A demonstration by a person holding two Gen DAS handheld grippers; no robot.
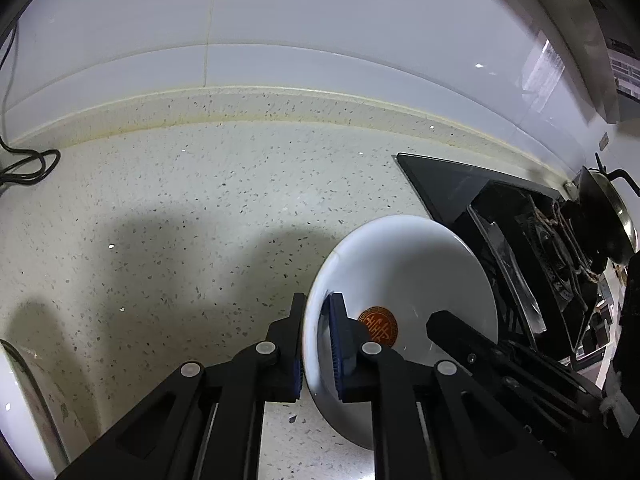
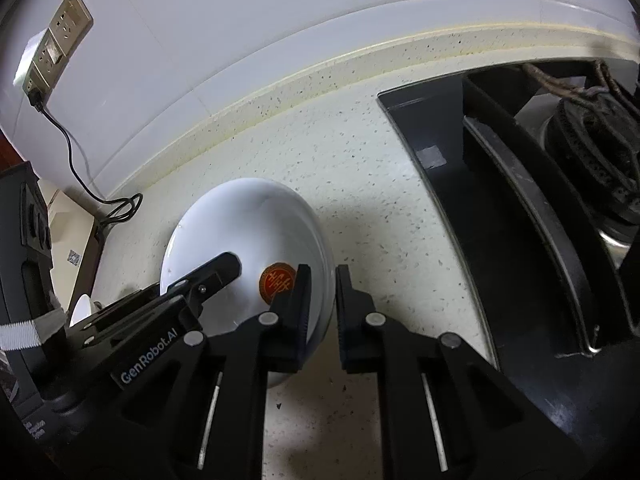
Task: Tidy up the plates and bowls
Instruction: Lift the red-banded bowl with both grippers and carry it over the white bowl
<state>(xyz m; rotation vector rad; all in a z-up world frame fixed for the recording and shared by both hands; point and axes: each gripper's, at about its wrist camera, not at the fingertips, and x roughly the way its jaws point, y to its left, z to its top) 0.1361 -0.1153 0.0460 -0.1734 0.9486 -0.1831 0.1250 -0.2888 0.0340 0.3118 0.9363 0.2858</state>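
A white plate (image 1: 404, 264) with a red round emblem (image 1: 378, 326) in its middle is held over the speckled counter (image 1: 180, 220). My left gripper (image 1: 318, 304) is shut on its left rim, one blue pad inside and one outside. In the right wrist view the same plate (image 2: 248, 224) has its right rim clamped by my right gripper (image 2: 323, 276), which is shut on it. Each gripper shows in the other's view: the right gripper (image 1: 440, 322) over the plate's right side, the left gripper (image 2: 228, 264) over its left side.
A black gas stove (image 2: 500, 220) lies just right of the plate, with a dark pan (image 1: 612, 216) on it. A raised ledge and white tiled wall (image 1: 280, 40) close the back. Sockets (image 2: 60, 36) and a black cable (image 2: 80, 176) are at left. Another white dish (image 1: 24, 400) sits lower left.
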